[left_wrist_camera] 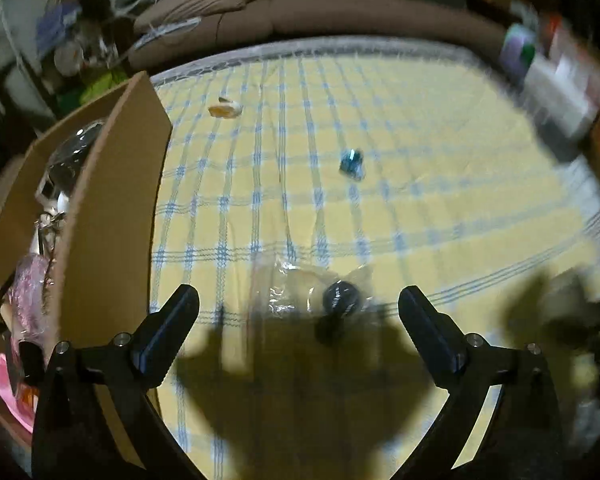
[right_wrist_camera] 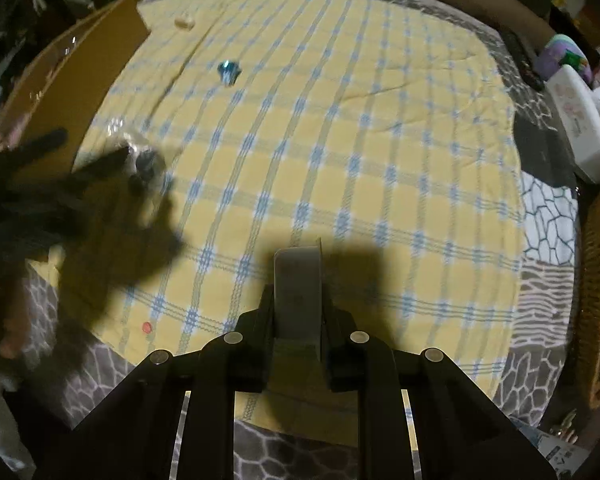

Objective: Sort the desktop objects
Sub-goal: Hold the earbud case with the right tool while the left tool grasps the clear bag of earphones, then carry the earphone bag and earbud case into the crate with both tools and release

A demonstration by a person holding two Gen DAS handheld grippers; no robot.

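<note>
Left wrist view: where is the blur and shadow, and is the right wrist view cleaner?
Left wrist view: right edge smeared, claw shadow over the clear bag. Right wrist view: tablecloth sharper, left claw blurred, dark shadows on the cloth.

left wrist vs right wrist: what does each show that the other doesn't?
Left wrist only: pink items inside the brown cardboard box, and the open left tool.
Right wrist only: the right tool shut on a flat grey card; white tissue box.
Both: yellow-blue checked cloth, small blue wrapped object, clear plastic bag with dark round piece.
</note>
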